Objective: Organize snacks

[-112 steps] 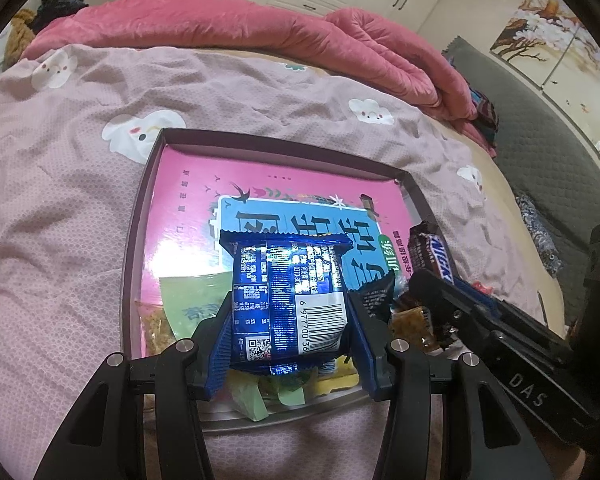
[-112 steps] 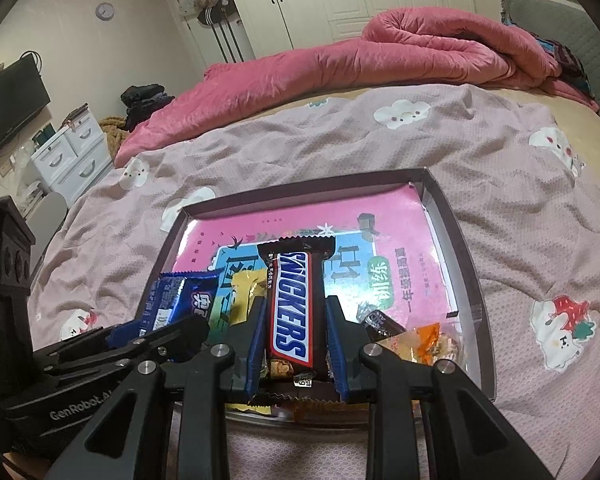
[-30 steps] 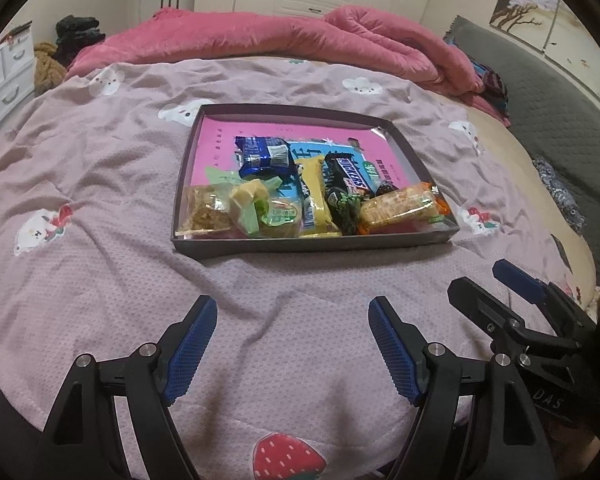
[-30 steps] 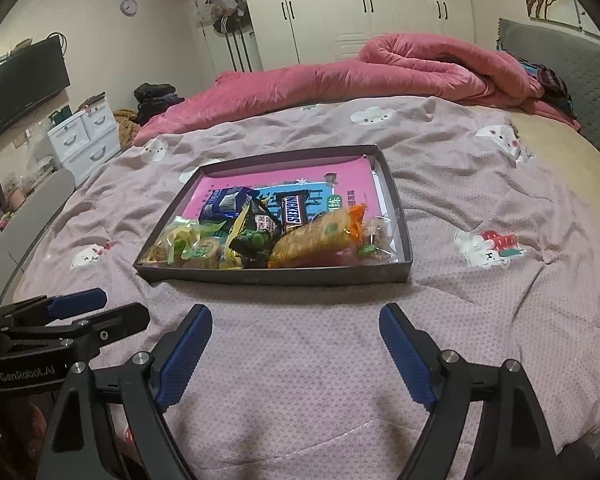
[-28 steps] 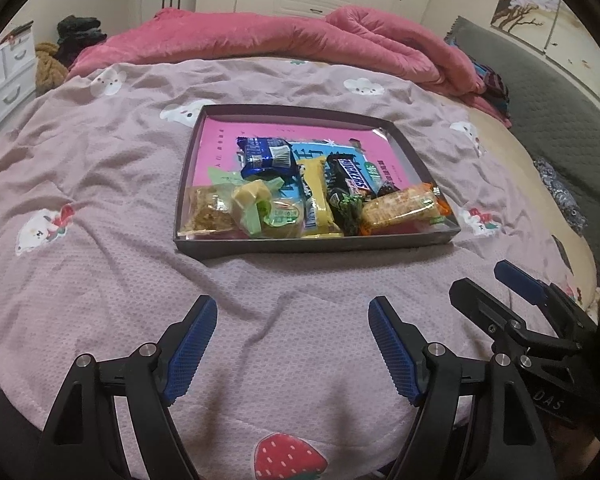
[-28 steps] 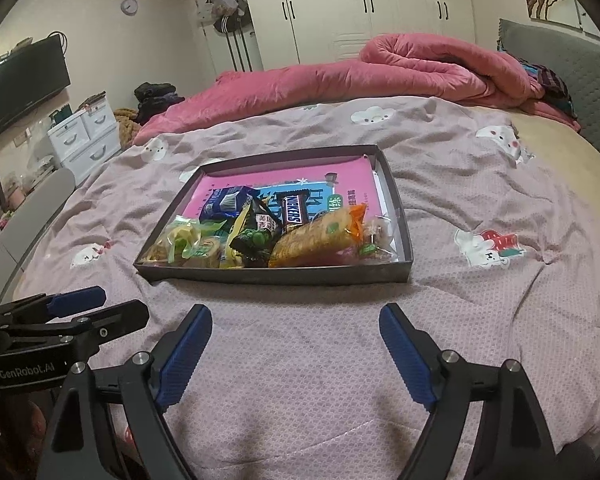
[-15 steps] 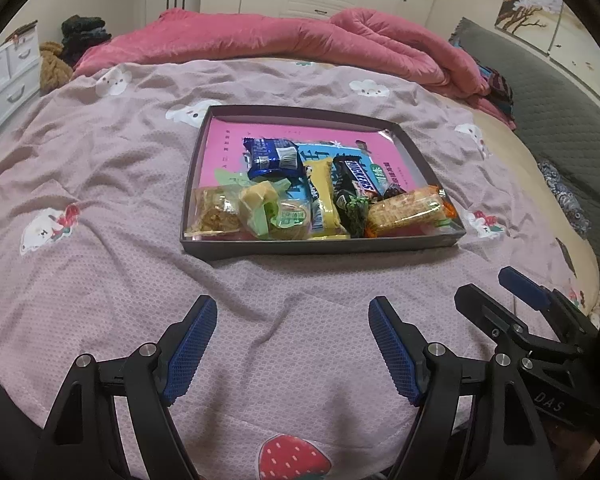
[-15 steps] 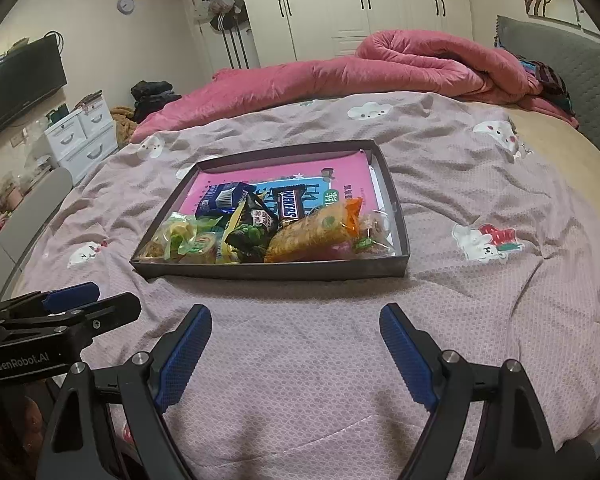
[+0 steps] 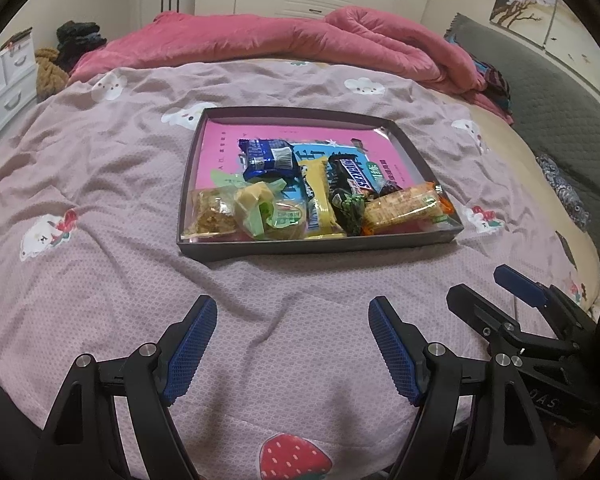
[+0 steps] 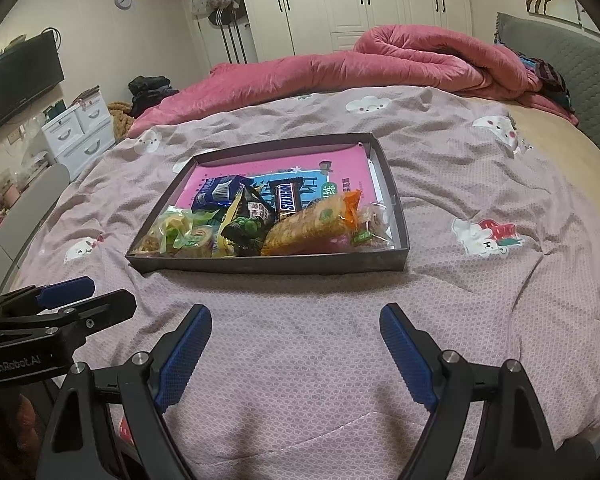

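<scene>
Nearest me, my left tool (image 9: 292, 344) and right tool (image 10: 296, 344) both hang with blue-padded jaws spread wide and nothing between them, above the mauve cartoon-print bedsheet (image 9: 100, 264). Well beyond them on the bed lies the shallow dark rectangular cardboard tray (image 9: 320, 245), where the wrapped snacks (image 9: 316, 200) crowd its near edge on a pink printed liner. Behind it lies a rumpled pink quilt (image 10: 340, 68).
</scene>
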### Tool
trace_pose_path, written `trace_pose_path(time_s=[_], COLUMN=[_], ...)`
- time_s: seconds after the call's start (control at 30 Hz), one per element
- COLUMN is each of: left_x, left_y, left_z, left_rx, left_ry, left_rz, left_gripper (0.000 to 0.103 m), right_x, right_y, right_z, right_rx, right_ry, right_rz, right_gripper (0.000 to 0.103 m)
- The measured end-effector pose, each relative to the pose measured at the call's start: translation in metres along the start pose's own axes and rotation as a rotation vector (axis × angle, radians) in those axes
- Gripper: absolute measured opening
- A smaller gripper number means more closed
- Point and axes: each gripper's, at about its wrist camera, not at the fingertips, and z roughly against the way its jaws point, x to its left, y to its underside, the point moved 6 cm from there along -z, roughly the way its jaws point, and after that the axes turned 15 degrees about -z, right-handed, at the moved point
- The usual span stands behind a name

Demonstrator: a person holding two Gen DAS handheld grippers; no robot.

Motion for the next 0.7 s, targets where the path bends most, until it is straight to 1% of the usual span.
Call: trace_pose_path(time_s=[0.33,0.53,0.6,0.7], left_x=[0.0006,0.002,0.0016,0.0024], left_y=[-0.0003,-0.0004,-0.0004,-0.001], left_z=[0.0008,0.002,0.0023,0.0031], left_rx=[0.0,-0.003,-0.001,-0.007], left_ry=[-0.043,-0.057,-0.059,-0.064], left_rz=[-0.022,-0.025,-0.03,-0.03], left_gripper=[0.079,0.079,0.079,0.079], right_x=[-0.0001,-0.0004,-0.0004,-0.0005], right_y=[0.001,0.0026,0.0025,0.0024], right_z=[-0.0012,-0.0024,-0.0023,-0.0022], right_rx=[0.005,0.009,0.007,0.006], right_ry=[0.003,0.007,0.009,0.01], right_rz=[-0.001,0.002,0.003,0.004], right_gripper=[0.086,0.086,0.089,0.089])
